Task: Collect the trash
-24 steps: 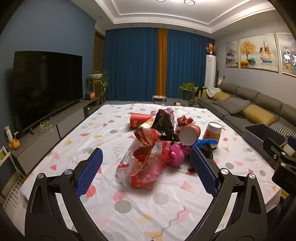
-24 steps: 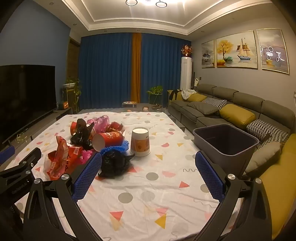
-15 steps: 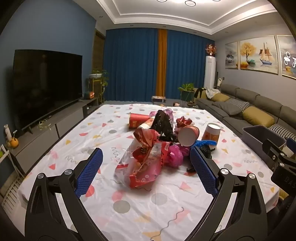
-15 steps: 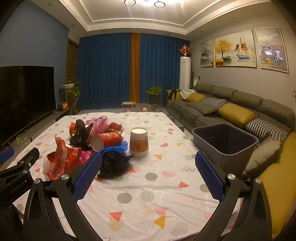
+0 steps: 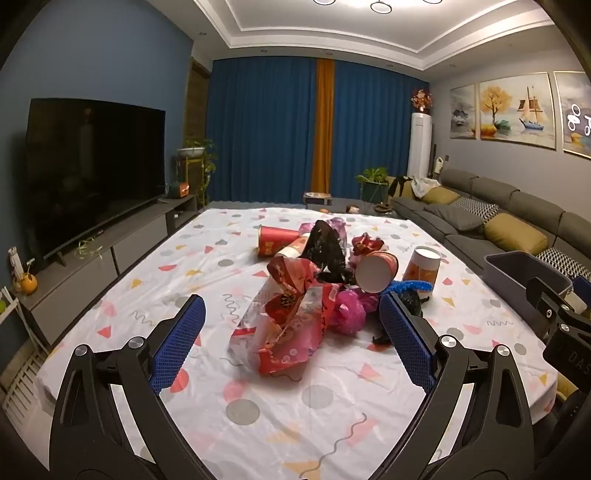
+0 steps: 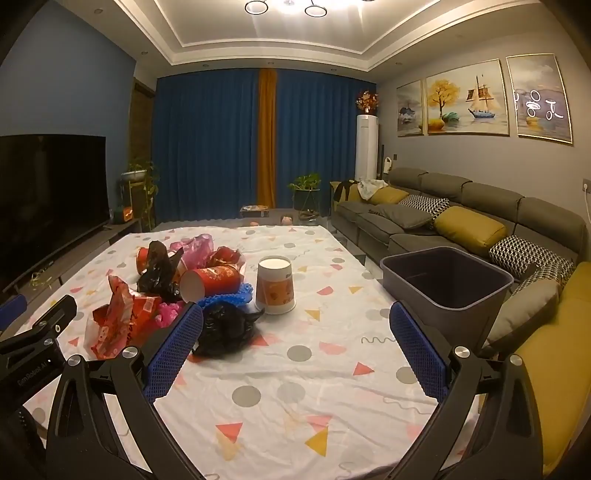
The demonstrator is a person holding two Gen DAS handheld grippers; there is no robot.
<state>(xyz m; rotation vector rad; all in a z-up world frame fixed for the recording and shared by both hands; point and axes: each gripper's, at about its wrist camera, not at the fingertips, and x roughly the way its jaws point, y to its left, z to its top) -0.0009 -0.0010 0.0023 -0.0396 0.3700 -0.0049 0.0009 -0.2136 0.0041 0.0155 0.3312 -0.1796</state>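
Though tipped — red cup point(image 6: 210, 282), mouth leftward

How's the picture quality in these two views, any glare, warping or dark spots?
Left wrist view: fisheye bends the white ceiling cove, the corners go black, and the black flat-screen television sits in murk. Right wrist view: the ring ceiling lights blow out, and the grey plastic bin is dark inside.
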